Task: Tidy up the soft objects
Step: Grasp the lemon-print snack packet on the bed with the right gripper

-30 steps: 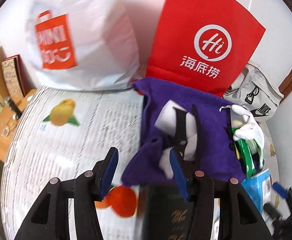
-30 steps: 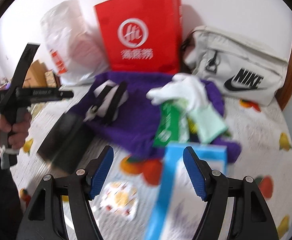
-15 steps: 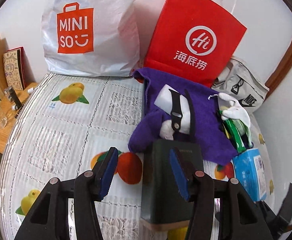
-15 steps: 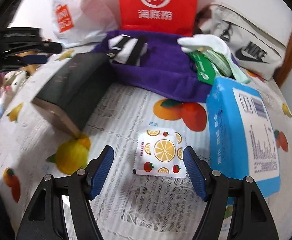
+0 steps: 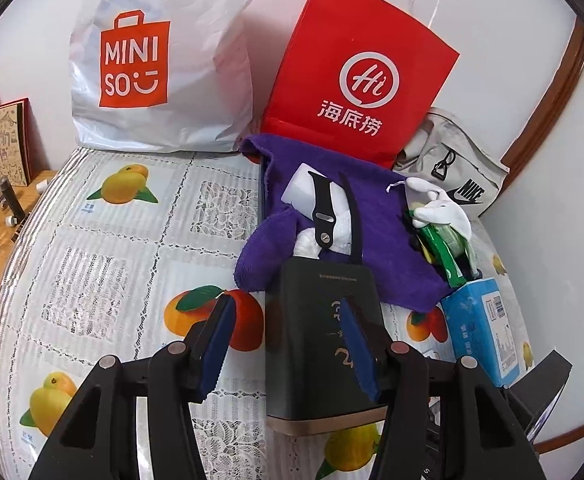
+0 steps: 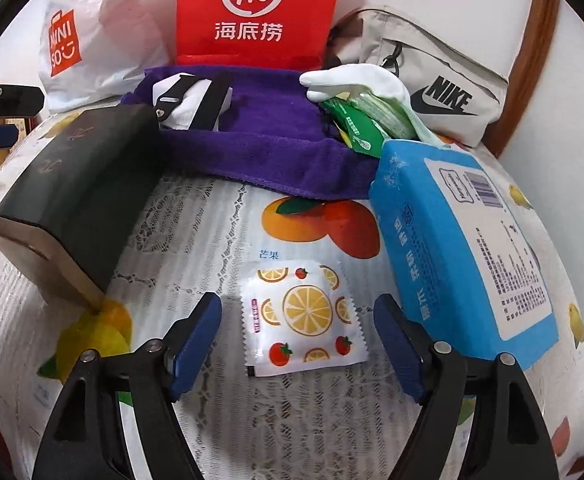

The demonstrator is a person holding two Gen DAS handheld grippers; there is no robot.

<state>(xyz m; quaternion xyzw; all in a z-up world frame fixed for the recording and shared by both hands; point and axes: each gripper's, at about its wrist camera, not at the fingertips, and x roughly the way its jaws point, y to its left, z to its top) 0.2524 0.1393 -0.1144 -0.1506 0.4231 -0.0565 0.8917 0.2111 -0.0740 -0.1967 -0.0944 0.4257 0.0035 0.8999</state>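
The right claw (image 6: 298, 340) hovers just above the surface (image 6: 292, 420), which wears a fruit-printed cover; its jaws are opening and the small citrus-printed sachet (image 6: 302, 316) lies flat between them, untouched by either pad. Just to its right lies the blue tissue pack (image 6: 468, 256), its near end beside the right finger. The left claw (image 5: 287, 344) stands open with nothing gripped; the dark box (image 5: 324, 344) lies beneath it, partly under its right finger, and whether that pad touches the box cannot be told. Beyond the box the purple towel (image 6: 275, 148) is spread on the surface, carrying a white bundle with black straps (image 5: 324, 216) on the left and a white glove (image 6: 356, 80) over green packets (image 6: 356, 124) on the right. Farther back, against the wall, stand a white Miniso bag (image 5: 163, 64), a red paper bag (image 5: 360, 76) and a grey Nike pouch (image 6: 432, 92).
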